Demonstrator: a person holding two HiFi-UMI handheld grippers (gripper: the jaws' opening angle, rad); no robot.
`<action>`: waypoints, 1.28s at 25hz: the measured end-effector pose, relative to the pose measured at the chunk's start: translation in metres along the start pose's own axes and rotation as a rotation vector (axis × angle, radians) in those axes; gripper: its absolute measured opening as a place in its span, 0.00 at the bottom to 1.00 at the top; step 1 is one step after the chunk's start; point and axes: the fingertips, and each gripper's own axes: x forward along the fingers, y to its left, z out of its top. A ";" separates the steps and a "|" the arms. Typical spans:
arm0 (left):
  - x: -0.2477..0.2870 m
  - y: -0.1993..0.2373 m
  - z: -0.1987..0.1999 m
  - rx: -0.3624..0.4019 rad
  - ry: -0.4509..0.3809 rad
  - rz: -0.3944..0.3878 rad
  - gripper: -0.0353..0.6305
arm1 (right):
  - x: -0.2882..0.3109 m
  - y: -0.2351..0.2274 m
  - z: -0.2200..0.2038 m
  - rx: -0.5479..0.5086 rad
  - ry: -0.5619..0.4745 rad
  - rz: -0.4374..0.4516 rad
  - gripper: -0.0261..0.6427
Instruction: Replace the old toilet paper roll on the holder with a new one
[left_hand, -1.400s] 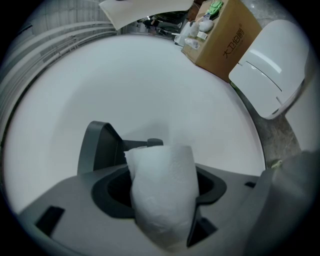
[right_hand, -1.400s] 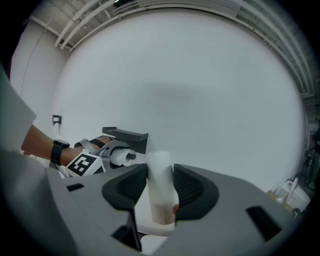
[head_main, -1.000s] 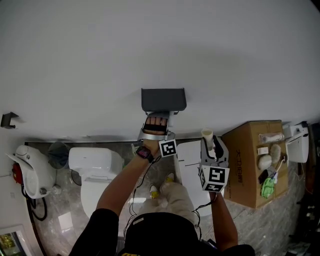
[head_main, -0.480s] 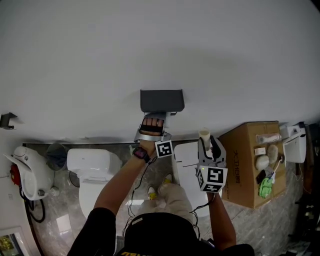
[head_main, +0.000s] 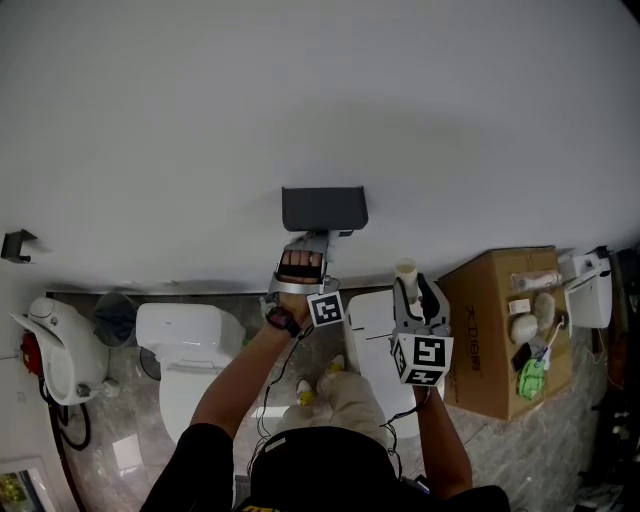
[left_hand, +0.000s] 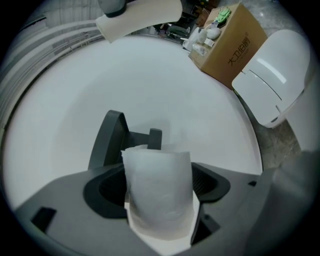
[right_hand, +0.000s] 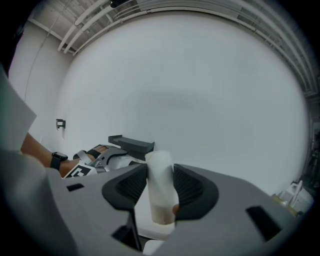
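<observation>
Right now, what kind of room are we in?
A bathroom, most likely. There is a white toilet on a marble-look tiled floor, a dark wall-mounted paper holder, and a toilet paper roll right in front of that holder.

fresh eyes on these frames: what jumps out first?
The dark grey holder sits on the bare white wall at centre, with the left gripper right under it. Its jaws have just been opening, and a fat white roll stands between them. To the right, the right gripper clamps a slim white roll upright.
</observation>
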 end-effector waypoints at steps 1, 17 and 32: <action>-0.002 0.000 -0.002 -0.007 -0.001 -0.003 0.61 | 0.000 0.001 0.001 -0.001 -0.002 0.002 0.29; -0.063 0.023 -0.022 -0.172 -0.051 -0.014 0.66 | -0.006 0.020 0.031 0.004 -0.074 0.018 0.29; -0.158 0.097 -0.082 -0.642 -0.038 0.146 0.54 | -0.021 0.044 0.054 0.014 -0.143 0.051 0.28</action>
